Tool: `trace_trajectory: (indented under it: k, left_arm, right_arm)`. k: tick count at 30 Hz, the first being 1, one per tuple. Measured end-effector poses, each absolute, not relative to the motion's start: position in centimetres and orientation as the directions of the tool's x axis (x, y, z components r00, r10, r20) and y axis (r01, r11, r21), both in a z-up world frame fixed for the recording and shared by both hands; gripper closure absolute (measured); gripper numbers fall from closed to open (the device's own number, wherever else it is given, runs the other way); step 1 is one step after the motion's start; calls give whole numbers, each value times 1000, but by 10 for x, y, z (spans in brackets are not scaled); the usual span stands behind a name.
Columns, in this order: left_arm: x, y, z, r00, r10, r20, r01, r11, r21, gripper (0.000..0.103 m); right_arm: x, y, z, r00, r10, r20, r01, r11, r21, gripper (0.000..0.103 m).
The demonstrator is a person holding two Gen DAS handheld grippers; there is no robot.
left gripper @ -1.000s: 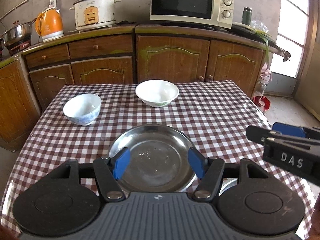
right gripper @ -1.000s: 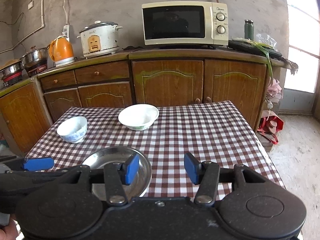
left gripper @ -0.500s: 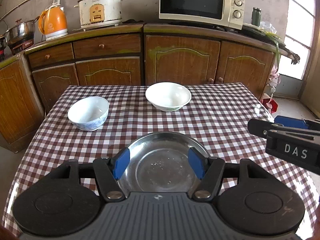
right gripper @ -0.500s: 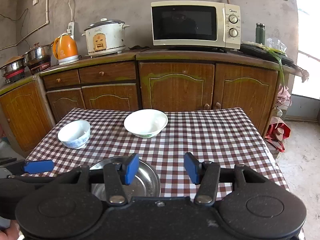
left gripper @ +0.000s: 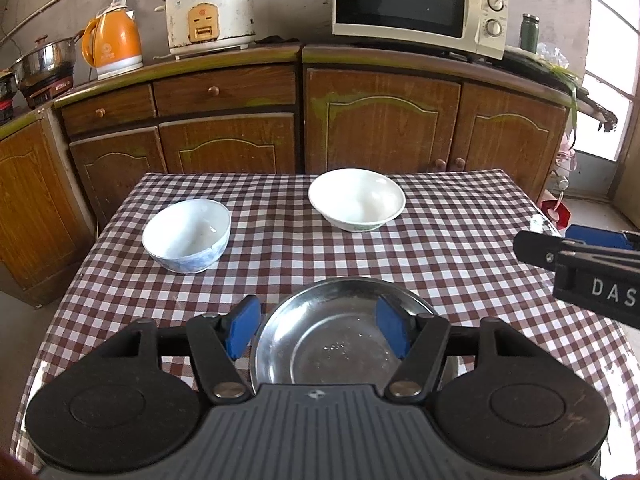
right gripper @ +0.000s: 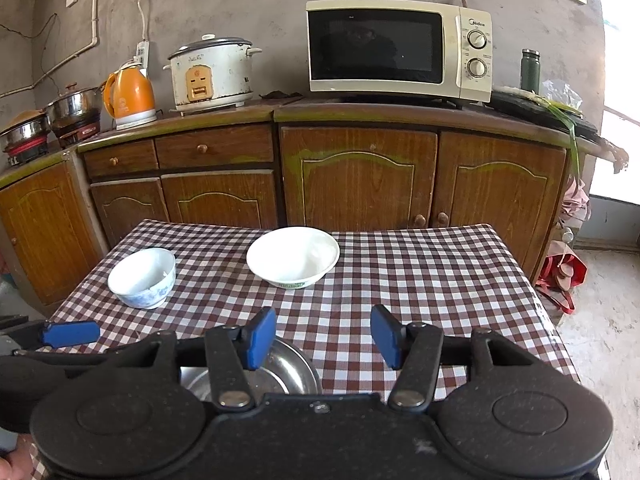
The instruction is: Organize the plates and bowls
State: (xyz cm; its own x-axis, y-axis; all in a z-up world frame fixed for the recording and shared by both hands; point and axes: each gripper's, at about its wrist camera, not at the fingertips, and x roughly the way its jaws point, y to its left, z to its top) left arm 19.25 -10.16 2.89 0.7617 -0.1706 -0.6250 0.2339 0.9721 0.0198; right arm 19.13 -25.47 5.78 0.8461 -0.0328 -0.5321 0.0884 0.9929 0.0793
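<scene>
A steel plate (left gripper: 332,336) lies near the front edge of the checked table (left gripper: 460,248). A small blue-patterned bowl (left gripper: 186,236) stands at the left and a wide white bowl (left gripper: 357,199) at the back middle. My left gripper (left gripper: 318,330) is open and empty above the near part of the plate. My right gripper (right gripper: 324,338) is open and empty above the table, right of the plate (right gripper: 288,372). Both bowls also show in the right wrist view, the small one (right gripper: 142,278) and the white one (right gripper: 293,257).
Wooden cabinets (left gripper: 384,128) stand behind the table with a microwave (left gripper: 416,4), a rice cooker (left gripper: 210,16) and an orange kettle (left gripper: 112,46) on top. A red bag (right gripper: 562,278) lies on the floor at the right.
Both grippers have drawn back and risen a little, so the bowls and plate sit lower in view. Nothing on the table has moved. Both stay open.
</scene>
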Motion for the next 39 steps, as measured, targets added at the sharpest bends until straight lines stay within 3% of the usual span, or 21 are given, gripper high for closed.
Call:
trace_trajectory:
  k: [39]
  left_arm:
    - [253, -93, 34, 781, -114, -614, 181, 982, 48, 37]
  right_arm:
    - [259, -251, 58, 847, -11, -532, 62, 995, 78, 36]
